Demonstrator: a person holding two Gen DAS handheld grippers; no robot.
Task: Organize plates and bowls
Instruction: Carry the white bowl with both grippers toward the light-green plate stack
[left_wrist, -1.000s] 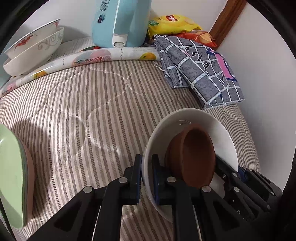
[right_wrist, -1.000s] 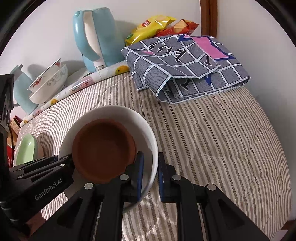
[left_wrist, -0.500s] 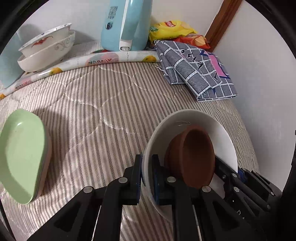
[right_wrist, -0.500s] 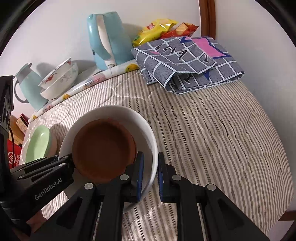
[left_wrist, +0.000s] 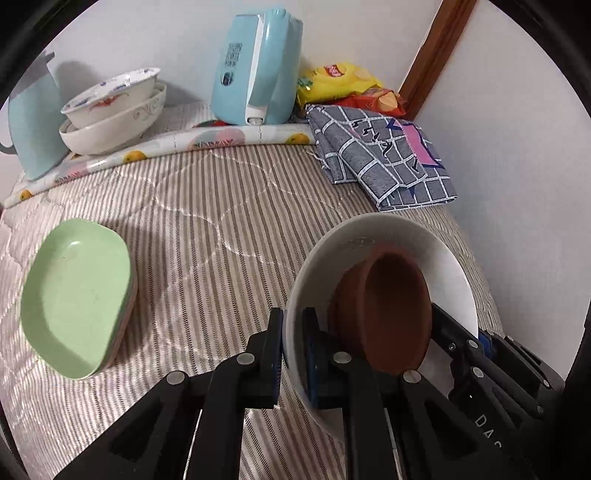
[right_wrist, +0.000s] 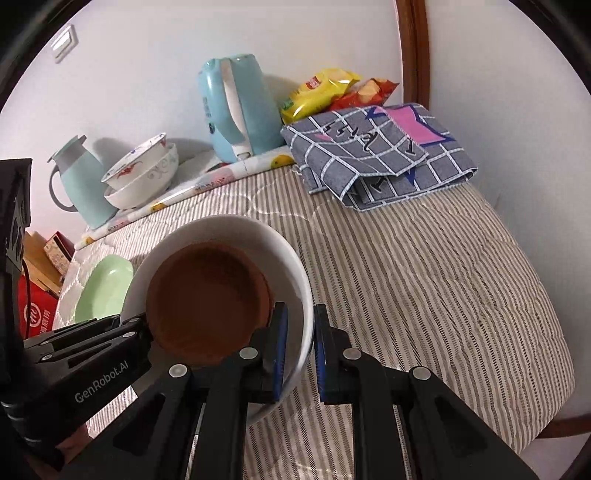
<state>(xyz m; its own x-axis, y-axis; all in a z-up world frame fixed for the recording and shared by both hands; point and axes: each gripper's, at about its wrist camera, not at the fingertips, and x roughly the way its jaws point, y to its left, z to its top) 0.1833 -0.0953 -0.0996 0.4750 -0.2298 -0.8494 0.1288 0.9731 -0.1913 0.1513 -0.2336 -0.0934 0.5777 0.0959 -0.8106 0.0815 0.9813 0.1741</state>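
White bowl (left_wrist: 376, 236) with brown bowl (left_wrist: 384, 306) nested inside is held clear of the striped bed cover (left_wrist: 207, 206), carried between both claws. Left claw (left_wrist: 293, 354) is clamped on the near-left rim, one pad inside and one outside; right claw (right_wrist: 299, 347) is pinched on the opposite rim in the same manner.

Change noted against the views of a second ago: the pair has been lifted and drawn back. More of the bed is now taken in, and the green dish stack (left_wrist: 74, 295), earlier cut off at the left edge, is now seen whole. The patterned bowls (left_wrist: 114, 107) beside the blue kettle (left_wrist: 258, 66) on the far ledge appear smaller and more distant. The grip on the rim is unchanged.

Judged meaning for the task: the nested pair is in transit, not yet set down. A destination cannot be told; the patterned bowl stack seems a likely candidate. The brown bowl sits loose and tilted in the white one, so a slide is to be guarded against if the carry is tipped.
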